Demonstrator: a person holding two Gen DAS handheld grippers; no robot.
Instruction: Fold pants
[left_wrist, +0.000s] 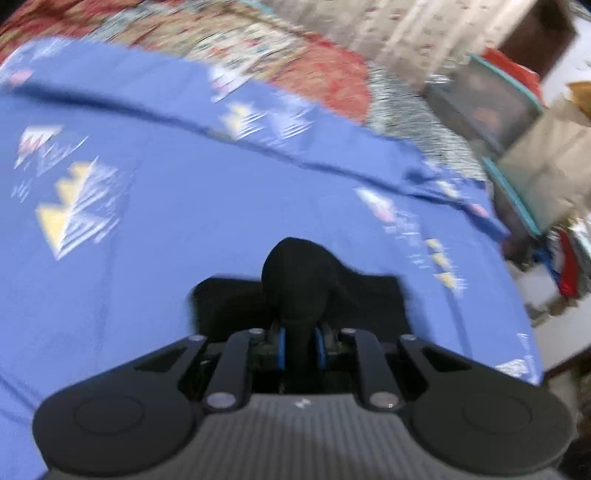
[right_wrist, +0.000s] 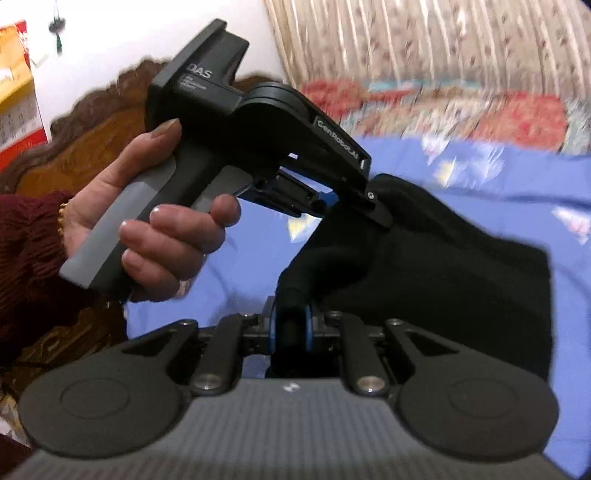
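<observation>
The black pants (left_wrist: 303, 284) hang bunched above a blue patterned bedsheet (left_wrist: 177, 206). My left gripper (left_wrist: 300, 347) is shut on a fold of the pants, which bulges up between its blue pads. In the right wrist view my right gripper (right_wrist: 291, 332) is shut on another rolled edge of the pants (right_wrist: 443, 266). The left gripper (right_wrist: 340, 199) shows there too, held by a hand (right_wrist: 155, 221) at upper left, its tip pinching the same garment. The cloth drapes to the right between both grippers.
The blue sheet (right_wrist: 480, 177) covers a bed with a red floral blanket (left_wrist: 295, 62) at its far side. A carved wooden headboard (right_wrist: 92, 147) stands at left. Boxes and a paper bag (left_wrist: 546, 162) crowd the right. Curtains (right_wrist: 424, 40) hang behind.
</observation>
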